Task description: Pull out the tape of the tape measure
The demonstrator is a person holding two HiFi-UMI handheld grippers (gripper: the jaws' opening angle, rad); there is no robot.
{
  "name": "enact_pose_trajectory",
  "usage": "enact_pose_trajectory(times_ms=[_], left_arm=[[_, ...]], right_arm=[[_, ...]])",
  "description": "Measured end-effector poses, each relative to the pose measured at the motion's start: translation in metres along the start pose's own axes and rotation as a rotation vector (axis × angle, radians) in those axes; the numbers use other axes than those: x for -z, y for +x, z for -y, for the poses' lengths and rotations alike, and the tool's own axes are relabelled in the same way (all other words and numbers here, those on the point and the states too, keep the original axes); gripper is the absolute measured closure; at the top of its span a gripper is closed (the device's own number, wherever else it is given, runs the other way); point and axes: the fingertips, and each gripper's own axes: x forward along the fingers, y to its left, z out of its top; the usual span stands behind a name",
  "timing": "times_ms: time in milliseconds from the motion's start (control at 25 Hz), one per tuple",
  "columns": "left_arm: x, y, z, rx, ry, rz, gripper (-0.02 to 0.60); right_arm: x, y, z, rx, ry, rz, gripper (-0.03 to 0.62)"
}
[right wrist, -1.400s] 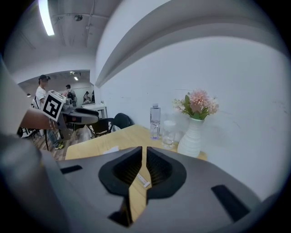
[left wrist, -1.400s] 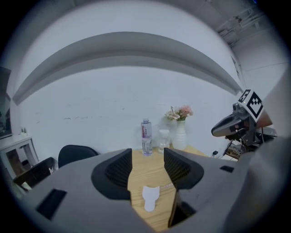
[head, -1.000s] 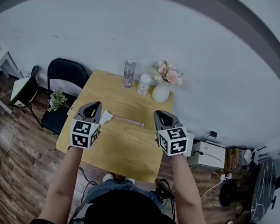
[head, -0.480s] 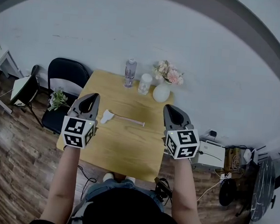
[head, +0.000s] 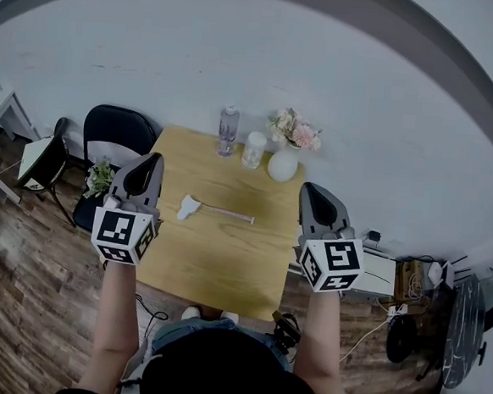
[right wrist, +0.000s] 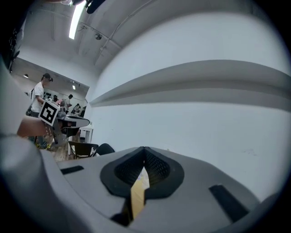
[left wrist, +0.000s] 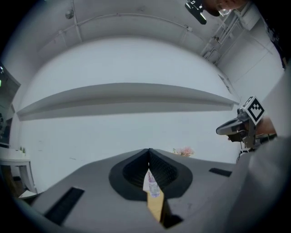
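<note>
While the left gripper and the right gripper both hang clenched on nothing above the desk, with the tape measure lying between them and its tape drawn out rightward, I'd hold them high and apart so neither snags it.

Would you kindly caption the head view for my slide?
Left tool and right tool, both shut and empty, flank the tape measure on the table.

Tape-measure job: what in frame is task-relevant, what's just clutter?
Job: tape measure, its tape partly out, on the table; left gripper and right gripper, both shut, empty.
Lying about: water bottle, white container, vase of flowers, black chair.
</note>
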Motion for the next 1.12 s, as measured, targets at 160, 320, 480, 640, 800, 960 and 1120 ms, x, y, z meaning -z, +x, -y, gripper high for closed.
enact_pose_trajectory(times_ms=[160, 320, 480, 640, 800, 960, 1120], left_arm=[[-0.018, -0.006, -0.003, -0.003, 0.004, 0.060, 0.571], [-0.029, -0.007, -0.001, -0.002, 0.033, 0.081, 0.571], [-0.035, -0.006, 0.003, 0.006, 0.049, 0.095, 0.571], [-0.040, -0.004, 0.004, 0.008, 0.058, 0.106, 0.571], [-0.045, -0.004, 0.007, 0.006, 0.067, 0.118, 0.571], [-0.047, -0.003, 0.008, 0.005, 0.075, 0.121, 0.571], [-0.048, -0.002, 0.009, 0.002, 0.077, 0.125, 0.571]], right_arm=[[-0.018, -0.009, 0.005, 0.023, -0.011, 0.052, 0.579], [-0.031, -0.012, 0.007, 0.033, -0.022, 0.087, 0.579], [-0.037, -0.015, 0.005, 0.031, -0.030, 0.106, 0.579], [-0.045, -0.017, 0.005, 0.037, -0.043, 0.126, 0.580], [-0.051, -0.019, 0.007, 0.040, -0.053, 0.142, 0.580], [-0.052, -0.020, 0.007, 0.036, -0.054, 0.149, 0.580], [-0.051, -0.020, 0.006, 0.032, -0.053, 0.146, 0.580]])
